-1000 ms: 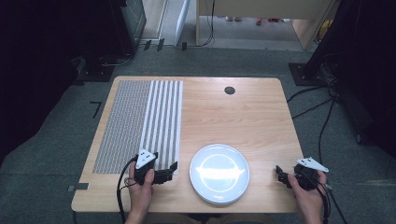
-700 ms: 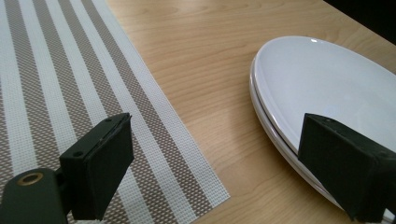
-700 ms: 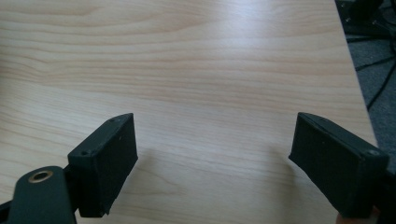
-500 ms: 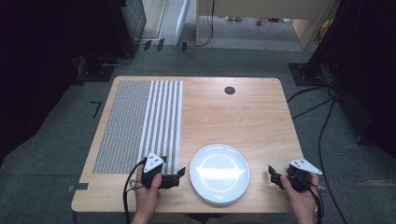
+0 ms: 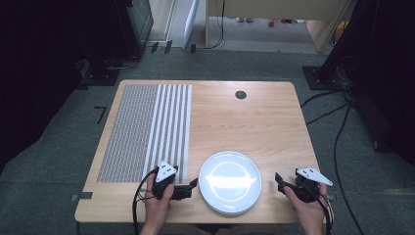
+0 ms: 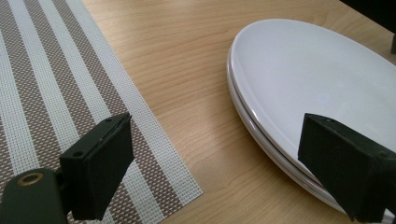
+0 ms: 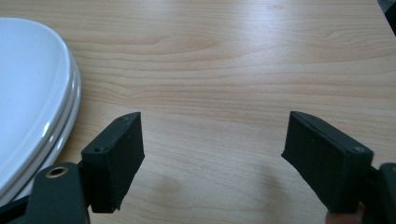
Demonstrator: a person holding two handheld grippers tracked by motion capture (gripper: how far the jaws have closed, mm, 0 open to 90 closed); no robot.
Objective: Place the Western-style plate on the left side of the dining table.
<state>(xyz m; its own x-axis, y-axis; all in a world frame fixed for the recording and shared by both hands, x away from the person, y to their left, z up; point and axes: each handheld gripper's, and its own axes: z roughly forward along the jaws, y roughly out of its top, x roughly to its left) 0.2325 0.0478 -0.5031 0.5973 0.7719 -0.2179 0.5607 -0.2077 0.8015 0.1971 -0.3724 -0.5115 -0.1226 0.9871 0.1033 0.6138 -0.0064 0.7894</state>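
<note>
Two white plates (image 5: 230,182) lie stacked at the table's near edge, their rims showing as a double edge (image 6: 261,126) (image 7: 70,102). My left gripper (image 5: 194,186) lies just left of the stack, open, pointing right at its rim. In the left gripper view the left gripper (image 6: 217,140) has one jaw over the placemat's edge and the other in front of the plates' rim. A short gap to the right of the stack, my right gripper (image 5: 280,182) is open above bare wood, and the right gripper view has the right gripper (image 7: 212,135) holding nothing.
A brown and white woven placemat (image 5: 147,127) (image 6: 56,84) covers the left part of the wooden table (image 5: 244,117). A small black round disc (image 5: 240,94) sits near the far edge. Cables and dark equipment surround the table on the floor.
Both hands have moved inward toward the plates: the left gripper to the right, up to the rim, and the right gripper slightly left. The plates have not moved.
</note>
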